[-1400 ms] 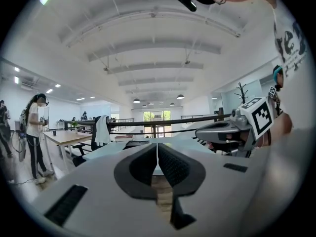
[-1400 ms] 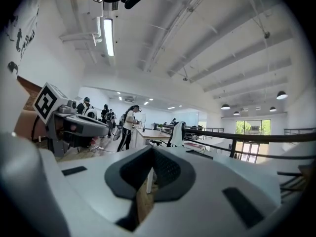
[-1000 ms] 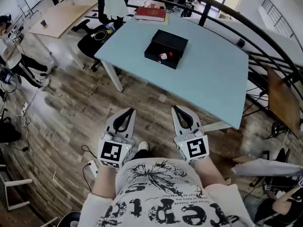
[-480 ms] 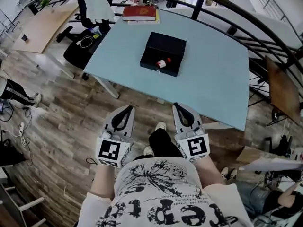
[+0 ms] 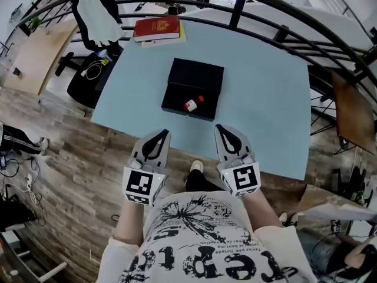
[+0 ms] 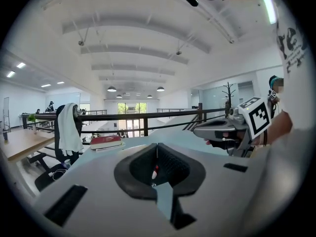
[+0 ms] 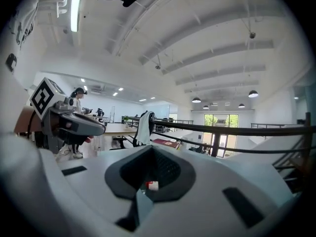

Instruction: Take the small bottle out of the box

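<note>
A black open box [image 5: 193, 89] lies on the light blue table [image 5: 265, 99]. In its near part a small white bottle with a red cap [image 5: 193, 104] lies on its side. My left gripper [image 5: 159, 135] and right gripper [image 5: 221, 130] are held side by side over the table's near edge, short of the box. Both have their jaws together with nothing between them. The bottle [image 6: 155, 172] shows small through the opening of the jaws in the left gripper view, and the bottle [image 7: 152, 185] shows the same way in the right gripper view.
A red book [image 5: 156, 28] lies at the table's far left corner. An office chair draped with a white cloth [image 5: 97, 13] stands to the left of the table. A black railing [image 5: 277, 25] runs behind and to the right. Wood floor lies below me.
The person has stepped toward the table. The box and bottle have come nearer, and both grippers' tips now reach over the table's near edge. The jaws stay together.
</note>
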